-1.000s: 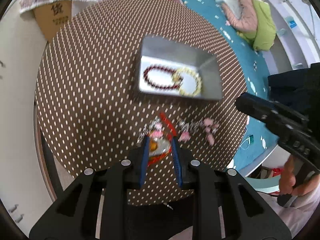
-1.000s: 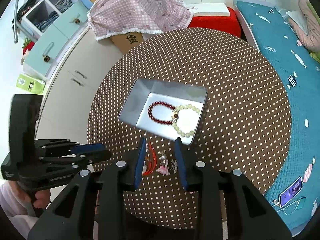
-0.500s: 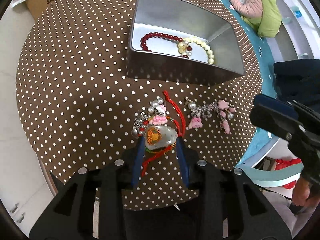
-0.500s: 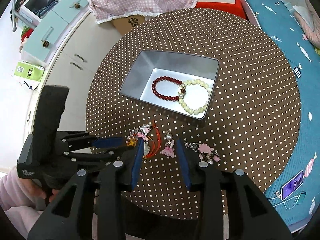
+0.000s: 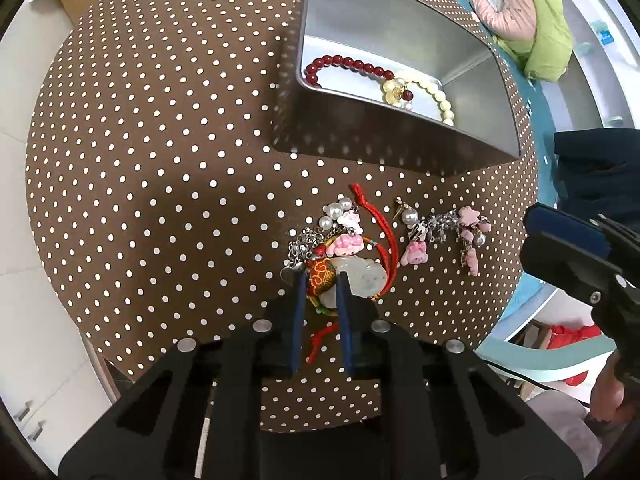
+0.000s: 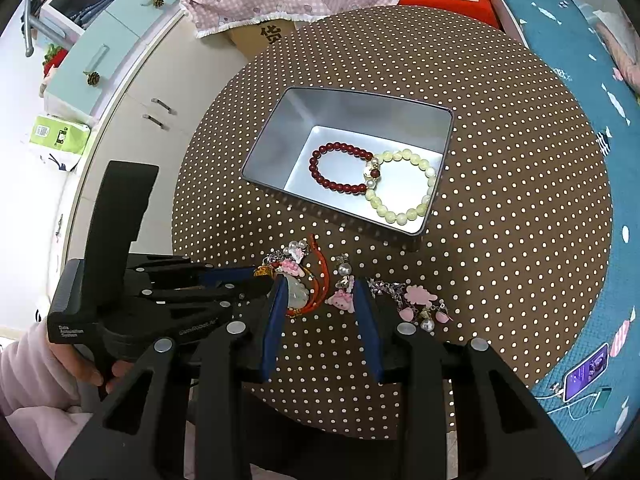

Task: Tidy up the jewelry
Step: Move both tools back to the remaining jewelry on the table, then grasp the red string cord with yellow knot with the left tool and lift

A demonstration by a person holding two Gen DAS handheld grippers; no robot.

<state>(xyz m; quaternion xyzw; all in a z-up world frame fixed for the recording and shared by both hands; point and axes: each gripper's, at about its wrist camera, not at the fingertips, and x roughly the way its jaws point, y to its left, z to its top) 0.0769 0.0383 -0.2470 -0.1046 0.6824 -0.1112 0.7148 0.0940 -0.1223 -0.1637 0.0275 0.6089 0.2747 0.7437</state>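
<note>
My left hand-held gripper (image 5: 322,280) points steeply down at the jade pendant on its red cord (image 5: 360,276), which lies near the front edge of the round dotted worktop (image 5: 160,140). Its jaws are closing, with the pendant's knotted orange-and-red end between the blue pads; I cannot tell from here whether they are pressing on it yet. A silver chain with pearls and pink charms (image 5: 336,224) lies tangled against the pendant on the side toward the tin.

My right hand-held gripper (image 6: 320,292) hangs partly open just above the same front edge, holding nothing. Between its fingers I see a small pink bunny charm (image 6: 342,300) and part of the red cord. A second chain of pink charms (image 6: 420,304) lies just beside it toward the worktop's right edge.

The silver tin (image 6: 272,148) stands near the middle of the worktop and already has a dark red bead bracelet (image 6: 340,168) and a pale yellow bead bracelet (image 6: 404,188) in it, touching each other.

I judge this to be the pickup of the pendant, with about half the pieces not yet boxed. Next I need a firm pinch, then a slow lift, since the chain may snag on the cord and drag along, then a carry over the tin's near wall.
</note>
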